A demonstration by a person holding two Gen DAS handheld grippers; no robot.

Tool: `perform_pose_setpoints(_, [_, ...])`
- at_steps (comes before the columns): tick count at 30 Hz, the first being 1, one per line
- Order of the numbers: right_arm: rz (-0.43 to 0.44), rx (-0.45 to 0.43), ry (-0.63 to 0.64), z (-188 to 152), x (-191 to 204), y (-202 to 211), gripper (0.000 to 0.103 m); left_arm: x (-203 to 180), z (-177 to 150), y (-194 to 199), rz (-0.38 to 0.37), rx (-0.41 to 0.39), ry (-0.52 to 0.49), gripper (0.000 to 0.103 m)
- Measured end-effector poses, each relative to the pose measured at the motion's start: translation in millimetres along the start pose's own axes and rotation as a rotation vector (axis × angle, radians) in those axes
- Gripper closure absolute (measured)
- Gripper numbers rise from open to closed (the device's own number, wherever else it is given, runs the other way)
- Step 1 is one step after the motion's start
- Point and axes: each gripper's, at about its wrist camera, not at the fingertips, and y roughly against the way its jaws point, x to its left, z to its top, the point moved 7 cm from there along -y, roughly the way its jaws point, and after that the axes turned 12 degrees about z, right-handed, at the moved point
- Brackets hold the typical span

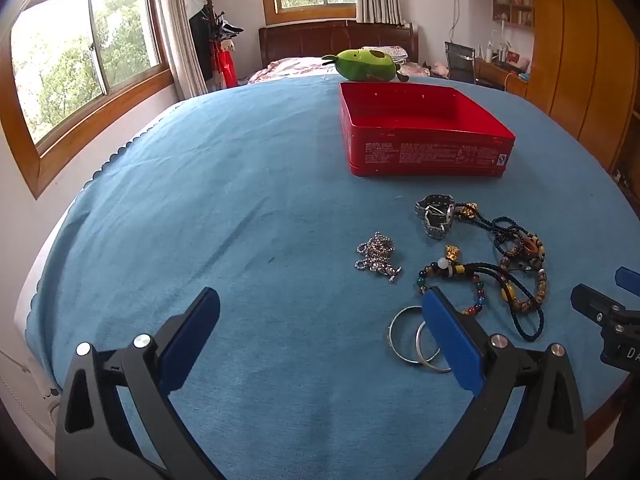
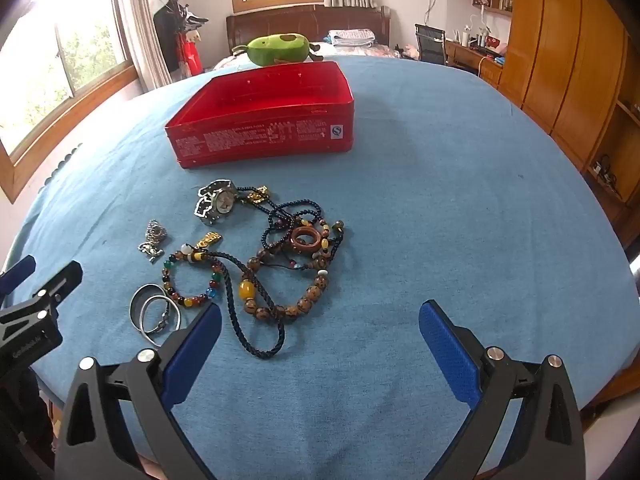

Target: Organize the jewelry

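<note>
I have both hand-held grippers tipped steeply downward, side by side. The left hand-held gripper has its jaws spread wide, nothing between its blue pads. The right hand-held gripper is just as wide, also holding nothing. In the left wrist view, the right one shows at three o'clock.

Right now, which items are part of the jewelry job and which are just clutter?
Job:
red tin, empty
wristwatch
silver chain
two silver bangles
colored bead bracelet
brown bead strand
dark bead necklace

Lying about:
green plush toy
blue tablecloth
</note>
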Motion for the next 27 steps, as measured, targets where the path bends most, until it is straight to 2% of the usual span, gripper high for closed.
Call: perform_pose_setpoints(27, [0.003,0.004,-0.004,-1.2,-2.1,-0.4,0.004,0.2,-1.4,3.5,0.008,-0.01,0.002,0.003])
